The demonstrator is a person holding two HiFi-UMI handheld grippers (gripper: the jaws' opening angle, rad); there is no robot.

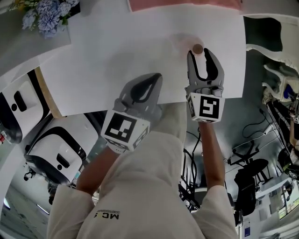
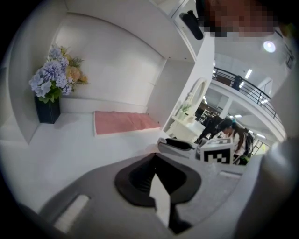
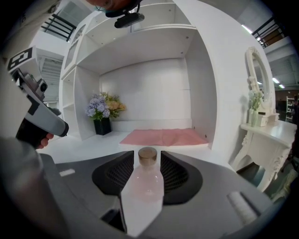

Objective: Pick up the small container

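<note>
The small container (image 1: 198, 48) is a clear pinkish bottle with a brown cap, standing upright on the white table (image 1: 117, 46). My right gripper (image 1: 202, 58) reaches over the table edge with its jaws spread wide on either side of the bottle. In the right gripper view the bottle (image 3: 146, 184) sits in the gap between the dark pads, and no pad is seen pressing on it, so the right gripper (image 3: 147, 158) is open. My left gripper (image 1: 154, 80) hovers at the table's front edge, left of the bottle, with its jaws together and nothing in them (image 2: 155, 159).
A dark vase of blue flowers (image 1: 46, 14) stands at the table's back left. A pink cloth (image 1: 182, 3) lies at the back, beyond the bottle. White shelf walls enclose the table (image 3: 205, 93). A white dressing table (image 3: 264, 128) stands to the right.
</note>
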